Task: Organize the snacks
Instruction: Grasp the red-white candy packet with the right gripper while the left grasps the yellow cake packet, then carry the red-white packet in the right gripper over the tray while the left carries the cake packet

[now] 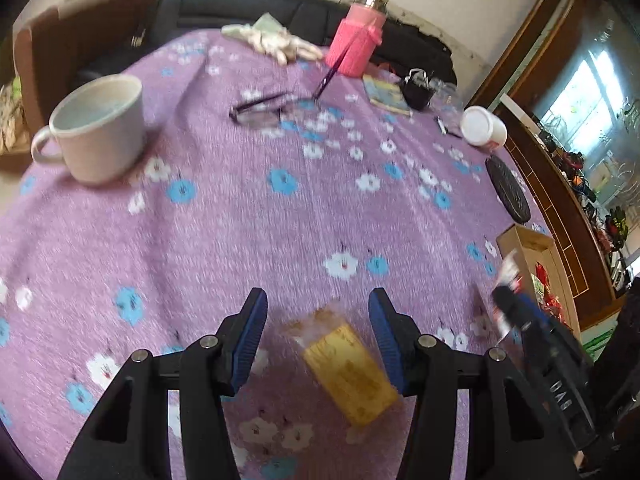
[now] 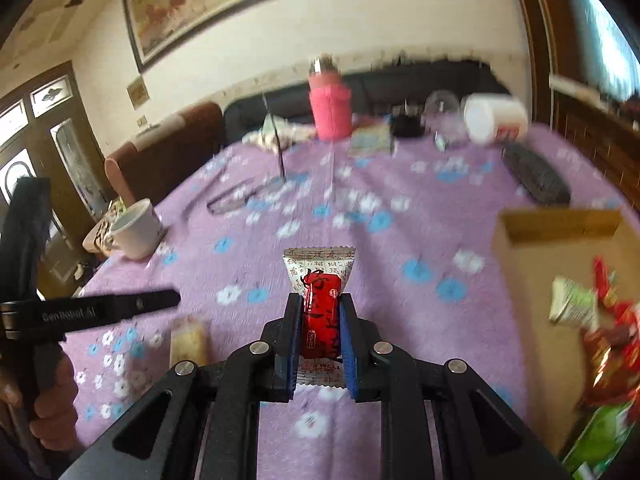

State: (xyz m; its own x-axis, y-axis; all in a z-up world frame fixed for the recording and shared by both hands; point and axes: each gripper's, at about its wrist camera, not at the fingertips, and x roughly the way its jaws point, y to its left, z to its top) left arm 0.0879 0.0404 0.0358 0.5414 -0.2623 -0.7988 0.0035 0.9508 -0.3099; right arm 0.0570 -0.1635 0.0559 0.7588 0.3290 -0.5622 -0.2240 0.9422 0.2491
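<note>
Right hand-held gripper [image 2: 320, 320] clamped on red-and-white snack packet [image 2: 320, 312] above bench [image 2: 380, 264]. Left hand-held gripper [image 1: 318, 308] part-open, empty, over yellow snack packet [image 1: 348, 372].

One mug [image 1: 98, 128], one pink bottle [image 1: 356, 42], one cardboard box [image 2: 560, 224].

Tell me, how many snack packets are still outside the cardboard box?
2. A yellow packet lies on the purple cloth between the left tool's open fingers; a red-and-white packet is pinched in the right tool. Others may be out of view.
</note>
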